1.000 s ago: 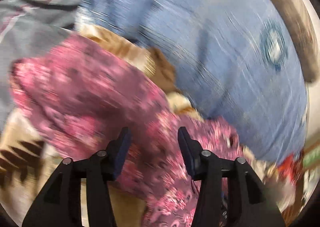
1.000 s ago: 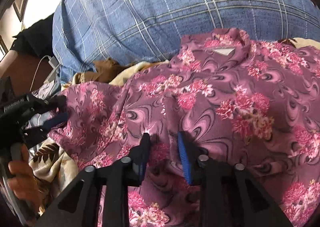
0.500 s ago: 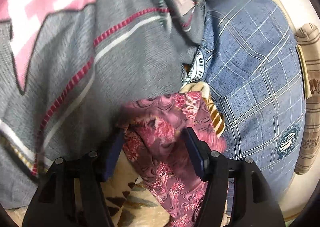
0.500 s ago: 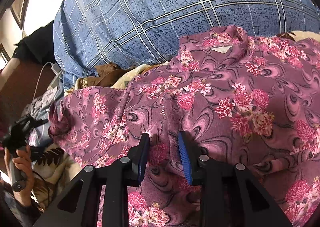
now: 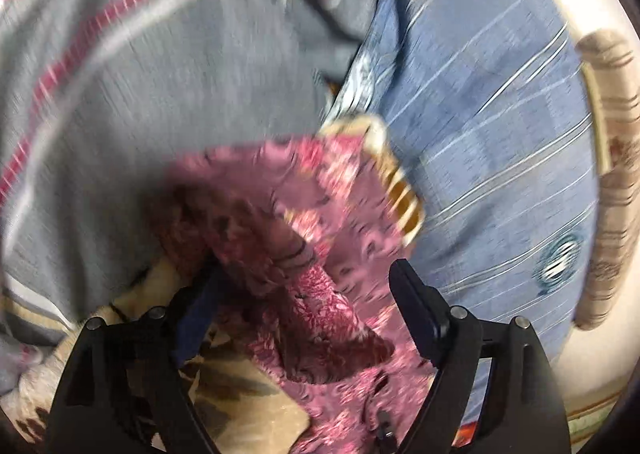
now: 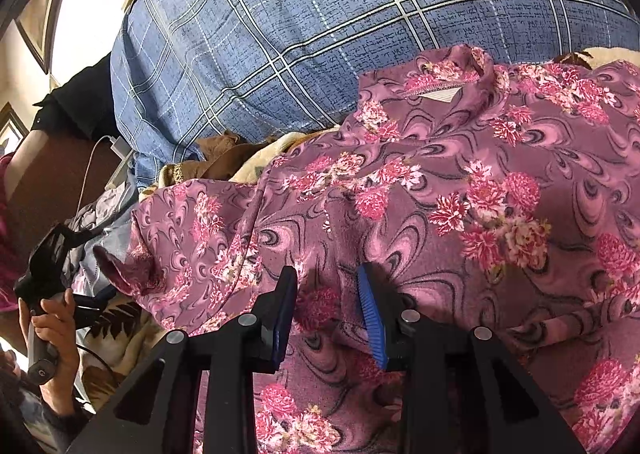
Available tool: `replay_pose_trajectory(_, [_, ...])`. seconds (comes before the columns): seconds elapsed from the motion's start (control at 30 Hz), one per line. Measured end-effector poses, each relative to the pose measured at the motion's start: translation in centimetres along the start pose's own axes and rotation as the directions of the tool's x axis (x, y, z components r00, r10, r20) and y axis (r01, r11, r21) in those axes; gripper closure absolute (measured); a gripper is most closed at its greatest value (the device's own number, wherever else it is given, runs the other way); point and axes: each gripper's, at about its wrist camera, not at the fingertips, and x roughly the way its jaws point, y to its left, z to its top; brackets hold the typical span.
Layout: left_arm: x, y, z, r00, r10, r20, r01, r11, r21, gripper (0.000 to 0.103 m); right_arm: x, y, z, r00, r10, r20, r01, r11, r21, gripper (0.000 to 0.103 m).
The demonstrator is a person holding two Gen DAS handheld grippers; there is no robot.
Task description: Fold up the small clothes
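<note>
A purple top with pink flowers (image 6: 460,194) lies spread on the bed, collar toward the blue pillow. My right gripper (image 6: 326,286) presses on the middle of its body, jaws narrowly apart with a ridge of the cloth between them. One sleeve end (image 5: 288,214) of the top shows in the blurred left wrist view. My left gripper (image 5: 308,274) is open wide around that sleeve end, with cloth draped over the left finger. The left gripper also shows in the right wrist view (image 6: 86,304), held in a hand at the sleeve.
A blue checked pillow (image 6: 320,22) lies behind the top. A grey garment with red and white stripes (image 5: 140,74) lies to the left. A cream and brown blanket (image 5: 236,394) covers the bed underneath. A white charger and cable (image 6: 116,150) lie at the left.
My left gripper has swung from the top's body to its sleeve end and opened wider. The right gripper has stayed in place on the cloth.
</note>
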Motion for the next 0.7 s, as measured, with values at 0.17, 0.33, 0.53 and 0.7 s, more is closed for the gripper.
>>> replay_pose_trajectory(0.17, [0.7,-1.3,-2.3,0.998,0.054,-0.034,-0.054,0.998,0.011,0.096,0.0,-0.4,0.0,1.000,0.016,0.006,-0.016,1.000,0.014,0.069])
replay_pose_trajectory(0.33, [0.1,-4.7,-5.0,0.995,-0.073,-0.072,0.078,0.994,0.072,0.096,-0.1,-0.5,0.0,1.000,0.022,0.003,-0.022,0.999,0.025,0.069])
replay_pose_trajectory(0.53, [2.5,-8.7,-9.1,0.954,-0.199,-0.225,0.228,0.967,0.112,0.096,-2.1,-0.8,0.7,1.000,-0.017,-0.012,0.018,0.999,0.049,0.068])
replay_pose_trajectory(0.7, [6.8,-12.4,-13.7,0.898,-0.258,-0.357,0.306,0.949,0.082,0.096,-7.2,-2.8,1.4,0.978,-0.200,0.068,0.201,0.979,-0.014,0.066])
